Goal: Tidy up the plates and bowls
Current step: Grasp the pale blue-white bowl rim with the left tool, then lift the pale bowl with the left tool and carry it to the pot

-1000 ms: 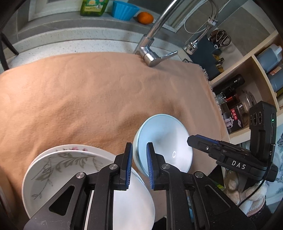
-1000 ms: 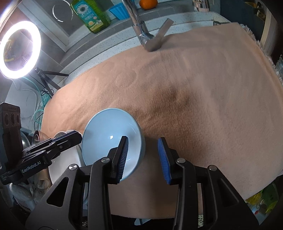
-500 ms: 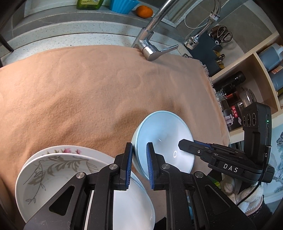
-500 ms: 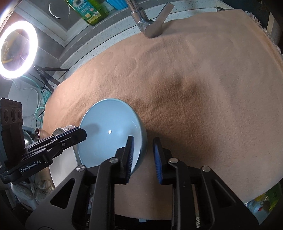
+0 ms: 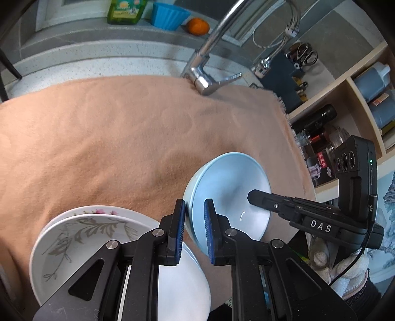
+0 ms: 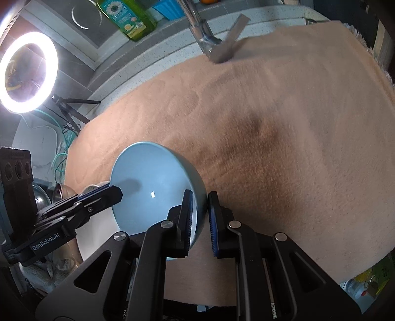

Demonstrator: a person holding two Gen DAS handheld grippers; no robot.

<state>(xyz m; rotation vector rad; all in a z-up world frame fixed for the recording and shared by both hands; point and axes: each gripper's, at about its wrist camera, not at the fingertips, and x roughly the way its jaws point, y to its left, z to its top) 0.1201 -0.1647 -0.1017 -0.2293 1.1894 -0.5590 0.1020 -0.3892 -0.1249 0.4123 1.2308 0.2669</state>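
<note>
A light blue bowl [image 5: 229, 192] is tilted above the beige cloth [image 5: 123, 138], held from both sides. My left gripper [image 5: 194, 205] is shut on its left rim. In the right wrist view, my right gripper [image 6: 200, 197] is closing its jaws on the bowl [image 6: 150, 180], with the right rim pressed between the pads. The left gripper [image 6: 112, 193] reaches in from the left there. The right gripper [image 5: 251, 196] shows over the bowl in the left wrist view. Stacked white plates with grey leaf and pink flower patterns [image 5: 74, 239] lie below the left gripper, and a plain white plate [image 5: 182, 284] rests on them.
A chrome faucet [image 5: 205, 79] stands at the cloth's far edge. Behind it are a green soap bottle [image 5: 126, 11], a blue cup [image 5: 169, 16] and an orange [image 5: 197, 26]. Shelves with bottles [image 5: 345, 123] are on the right. A ring light [image 6: 26, 74] and metal bowls [image 6: 59, 195] are on the left.
The right gripper's jaws have come together onto the blue bowl's right rim. The left gripper has kept its grip on the opposite rim.
</note>
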